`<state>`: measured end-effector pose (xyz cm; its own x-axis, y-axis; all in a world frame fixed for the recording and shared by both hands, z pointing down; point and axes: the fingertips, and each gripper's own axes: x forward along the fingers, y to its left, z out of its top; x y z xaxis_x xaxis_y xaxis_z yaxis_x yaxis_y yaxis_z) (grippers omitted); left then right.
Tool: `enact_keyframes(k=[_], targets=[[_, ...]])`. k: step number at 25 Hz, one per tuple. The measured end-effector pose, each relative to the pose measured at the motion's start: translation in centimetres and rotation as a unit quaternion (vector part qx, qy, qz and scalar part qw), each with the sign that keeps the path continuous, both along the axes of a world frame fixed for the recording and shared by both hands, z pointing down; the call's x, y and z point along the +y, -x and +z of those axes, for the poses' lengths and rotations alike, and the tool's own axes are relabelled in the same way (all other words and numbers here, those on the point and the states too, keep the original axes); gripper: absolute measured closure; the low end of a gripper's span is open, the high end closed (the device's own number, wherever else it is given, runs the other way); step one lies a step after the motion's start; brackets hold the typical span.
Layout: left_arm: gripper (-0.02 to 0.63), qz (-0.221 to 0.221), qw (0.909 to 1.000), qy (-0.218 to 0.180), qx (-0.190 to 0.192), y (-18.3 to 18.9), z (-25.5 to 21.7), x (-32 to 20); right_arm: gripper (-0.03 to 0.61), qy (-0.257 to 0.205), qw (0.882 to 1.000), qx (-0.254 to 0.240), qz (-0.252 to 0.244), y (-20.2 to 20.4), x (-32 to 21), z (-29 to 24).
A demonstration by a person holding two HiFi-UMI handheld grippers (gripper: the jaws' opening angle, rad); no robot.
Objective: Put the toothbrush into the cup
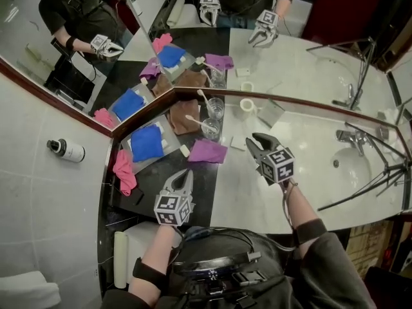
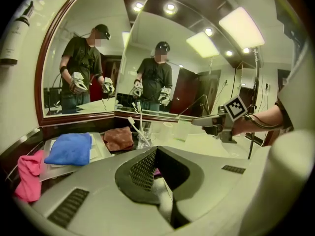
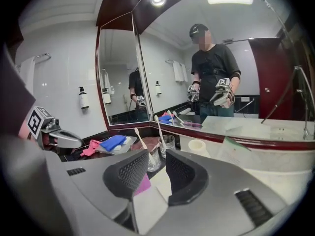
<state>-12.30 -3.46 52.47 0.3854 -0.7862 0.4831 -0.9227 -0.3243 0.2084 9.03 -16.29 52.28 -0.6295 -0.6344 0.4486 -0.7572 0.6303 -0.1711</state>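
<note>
Two clear glass cups stand by the mirror corner, the rear cup (image 1: 215, 107) and the front cup (image 1: 210, 129). A white toothbrush (image 1: 203, 96) leans in the rear cup, and another toothbrush (image 1: 192, 119) leans in the front one. Both cups (image 3: 167, 143) show ahead in the right gripper view. My right gripper (image 1: 259, 141) hovers over the pale counter, right of the cups, open with nothing between its jaws. My left gripper (image 1: 185, 174) is shut and empty over the dark counter, in front of the cups (image 2: 143, 137).
A purple cloth (image 1: 207, 150) lies just in front of the cups, a brown cloth (image 1: 183, 116) to their left. A blue cloth (image 1: 147, 143) sits on a tray beside a pink cloth (image 1: 123, 170). A white tape roll (image 1: 248, 105), sink basin (image 1: 353, 170) and faucet (image 1: 349, 138) lie right.
</note>
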Motion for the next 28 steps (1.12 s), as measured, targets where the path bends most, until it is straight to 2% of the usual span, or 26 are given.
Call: enact_keyframes(k=[8, 15, 28], targets=[[0.612, 0.001, 1.0, -0.001, -0.004, 1.8, 0.8, -1.5, 0.422, -0.023, 0.997, 0.035, -0.069, 8.8, -9.7, 0.5], [0.612, -0.007, 0.9999, 0.004, 0.013, 2.5, 1.9, -3.1, 0.413, -0.018, 0.99, 0.063, -0.128, 14.6, -14.0, 2.7], [0.612, -0.038, 0.9987, 0.031, 0.012, 4.4, 4.1, -3.2, 0.416, -0.011, 0.98, 0.1, -0.173, 17.1, -17.8, 6.4]])
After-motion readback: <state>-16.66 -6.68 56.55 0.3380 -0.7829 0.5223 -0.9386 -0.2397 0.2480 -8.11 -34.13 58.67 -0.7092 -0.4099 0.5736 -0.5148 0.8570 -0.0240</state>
